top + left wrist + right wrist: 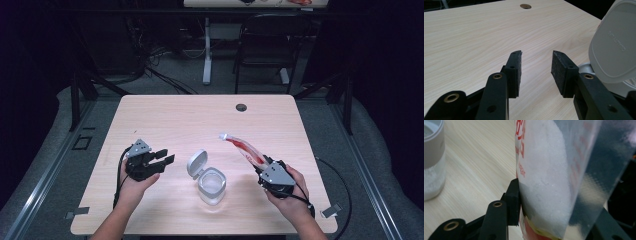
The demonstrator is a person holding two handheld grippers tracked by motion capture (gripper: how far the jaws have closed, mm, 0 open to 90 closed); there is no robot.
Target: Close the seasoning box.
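A clear plastic bag [243, 148] with red print and white grains [544, 182] is clamped in my right gripper [264, 169], which is shut on its lower end; the bag slants up and away to the left. A clear jar [212, 186] with white grains in its bottom stands at the table's near middle, its white hinged lid [196, 163] flipped open. The jar [432, 160] appears at the left of the right gripper view. My left gripper [166, 156] hovers open and empty left of the jar, with the lid [615, 47] close on its right.
The light wood table [165, 120] has a round cable hole [241, 107] near its far edge. Behind the table stand a dark chair [265, 45] and a white desk leg [207, 50]. Cables trail from both grippers off the near edge.
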